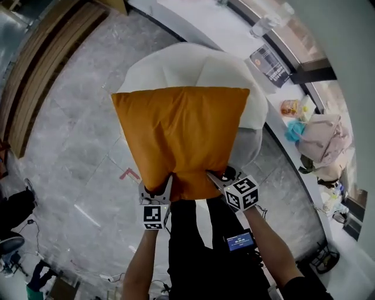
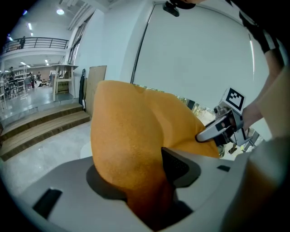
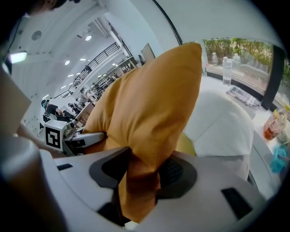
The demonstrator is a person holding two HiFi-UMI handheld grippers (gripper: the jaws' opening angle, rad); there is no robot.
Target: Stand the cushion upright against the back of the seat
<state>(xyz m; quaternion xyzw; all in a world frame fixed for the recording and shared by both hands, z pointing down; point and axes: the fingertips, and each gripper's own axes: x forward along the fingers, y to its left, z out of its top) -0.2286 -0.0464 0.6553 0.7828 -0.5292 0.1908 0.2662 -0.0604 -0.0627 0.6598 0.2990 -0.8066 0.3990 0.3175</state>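
Over the white seat [image 1: 176,64], the left gripper [image 1: 162,188] and right gripper [image 1: 215,176] each clench the orange cushion [image 1: 181,135] by its near edge. Grey marble floor [image 1: 76,146] surrounds the seat, with wooden steps [image 1: 41,70] to its left.

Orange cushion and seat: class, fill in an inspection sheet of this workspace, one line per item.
Surface: white seat, rounded, partly covered by the cushion.
Job's things: orange cushion, held over the seat; whether they touch cannot be told.
Clutter: bottle and pink bag on the counter.
Grippers: left gripper and right gripper each clamp the cushion's near edge.
Cables: thin lead on the floor.
Surroundings: grey tiled floor, wooden steps.
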